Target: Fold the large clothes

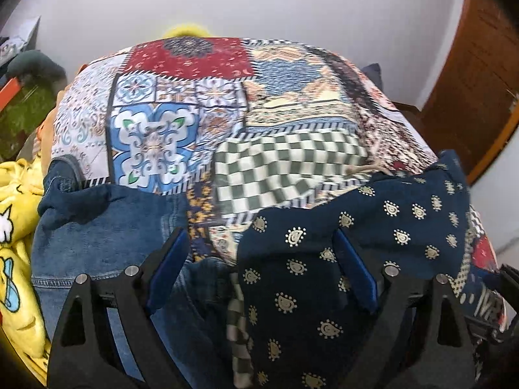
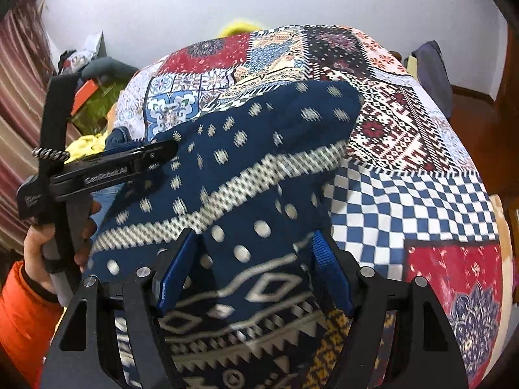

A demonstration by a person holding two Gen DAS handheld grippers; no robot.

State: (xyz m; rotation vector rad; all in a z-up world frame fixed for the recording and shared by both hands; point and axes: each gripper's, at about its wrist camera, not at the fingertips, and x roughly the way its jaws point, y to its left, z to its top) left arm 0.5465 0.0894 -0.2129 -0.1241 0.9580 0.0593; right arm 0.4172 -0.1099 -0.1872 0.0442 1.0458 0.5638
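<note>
- At the left edge of the bed (image 1: 181, 64), a yellow printed cloth (image 1: 16, 227) is seen bunched, with a green box (image 1: 26, 113) beyond it against the wall (image 1: 292, 6).
- A pair of jeans (image 1: 107, 230) is laid near the left front of the patchwork bedspread, just beside the yellow cloth.
- The left gripper (image 1: 269, 269) is held with its blue-padded fingers (image 1: 168, 265) set wide apart above the clothes; nothing is pinched between the pads.
- In the right wrist view, the left gripper (image 2: 155, 154) is seen side-on at the left edge of the navy garment, carried by a hand (image 2: 52, 253) with an orange sleeve (image 2: 22, 317).
- A green-and-white checked cloth (image 1: 275, 168) is spread in the middle of the bed, partly covered by the navy garment (image 1: 356, 233).
- The navy garment (image 2: 246, 168), patterned with pale dots and bands, is draped over the front middle of the bed and reaches between both pairs of fingers.
- The right gripper (image 2: 256, 269) is held partly apart with the navy cloth bunched between its fingers; whether the pads press on it cannot be told.
- Toward the right edge, the blue-and-white checks of the bedspread (image 2: 405, 201) are left bare.
- A wooden door (image 1: 480, 74) is seen past the bed's far right corner.
</note>
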